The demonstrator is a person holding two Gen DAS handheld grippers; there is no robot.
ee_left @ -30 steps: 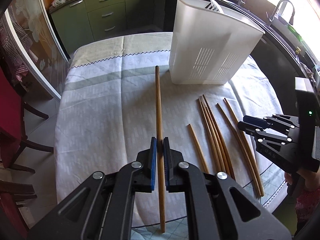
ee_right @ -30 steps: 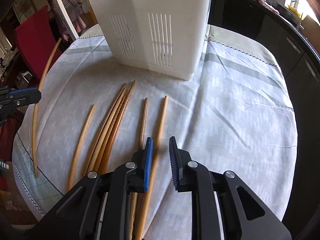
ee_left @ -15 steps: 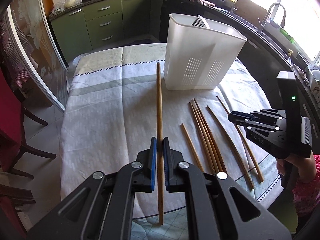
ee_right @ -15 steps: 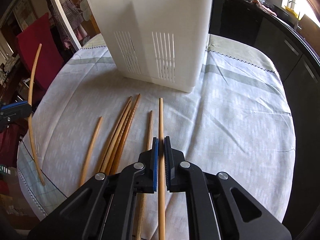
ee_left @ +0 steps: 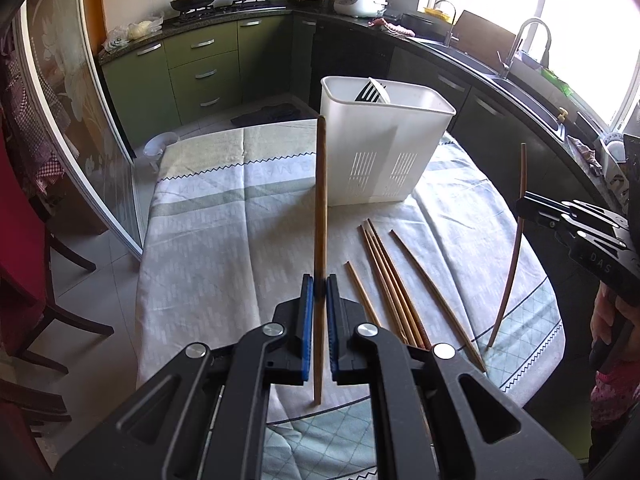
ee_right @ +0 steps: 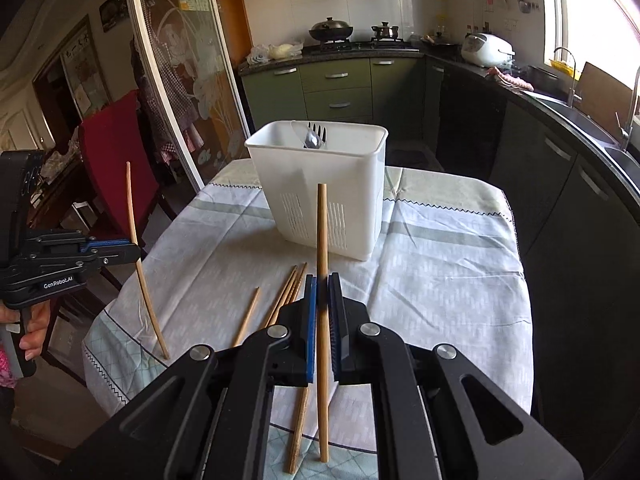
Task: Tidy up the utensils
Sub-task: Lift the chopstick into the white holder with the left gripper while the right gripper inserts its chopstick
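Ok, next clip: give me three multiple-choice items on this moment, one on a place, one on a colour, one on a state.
1. Where does the white utensil holder stand?
A. on the tablecloth, beyond the loose chopsticks
B. at the near edge, in front of them
C. lifted in the air

2. What colour are the left gripper pads?
A. red
B. blue
C. yellow

3. What is the right gripper doing?
A. open and empty
B. open around a chopstick
C. shut on a chopstick

Key: 1 A, its base sits on the cloth behind them. 2 B, blue strips line both fingers. 3 C, the pads pinch the stick, which is clear of the table.
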